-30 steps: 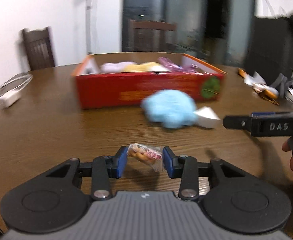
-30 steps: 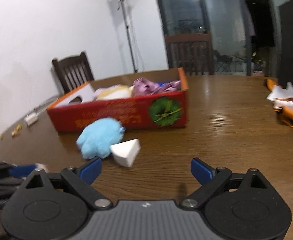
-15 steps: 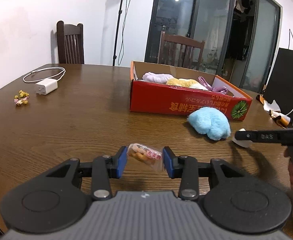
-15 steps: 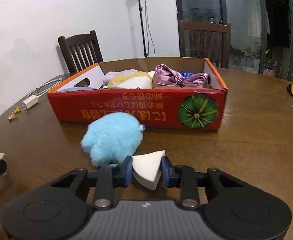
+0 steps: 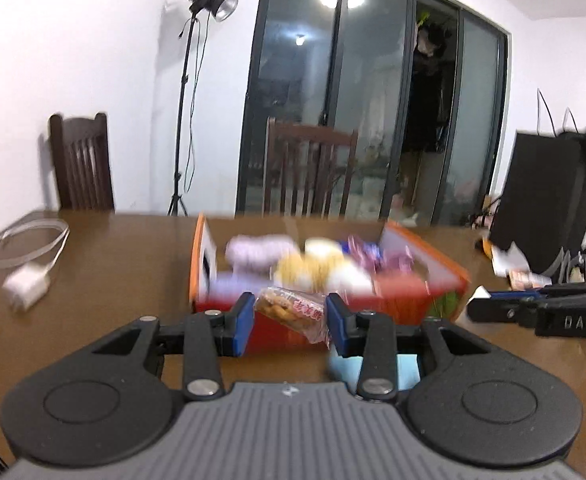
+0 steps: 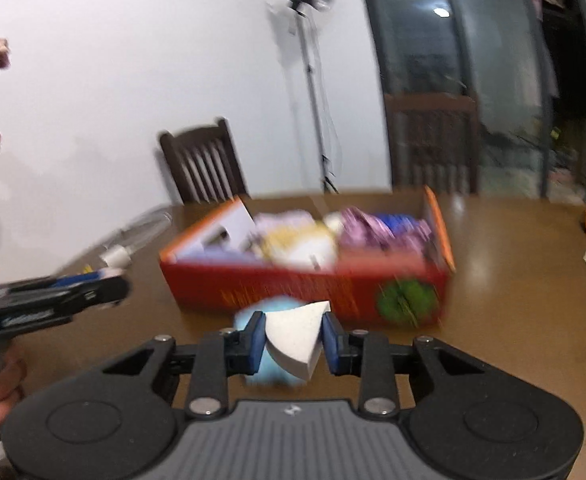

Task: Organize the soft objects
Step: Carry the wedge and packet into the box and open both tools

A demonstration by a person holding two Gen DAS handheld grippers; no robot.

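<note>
Item: I'm carrying 2 softs twd red box (image 6: 305, 286). L gripper (image 5: 289, 322) clamping snack packet (image 5: 291, 312); R gripper (image 6: 293, 340) pinching white sponge wedge (image 6: 295, 338). Next: clearing near wall, dropping both inside.

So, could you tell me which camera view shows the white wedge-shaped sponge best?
The right wrist view: the white sponge sits front and centre, clamped by the right gripper. In the left wrist view only a small white tip shows at that gripper's end, far right.
</note>
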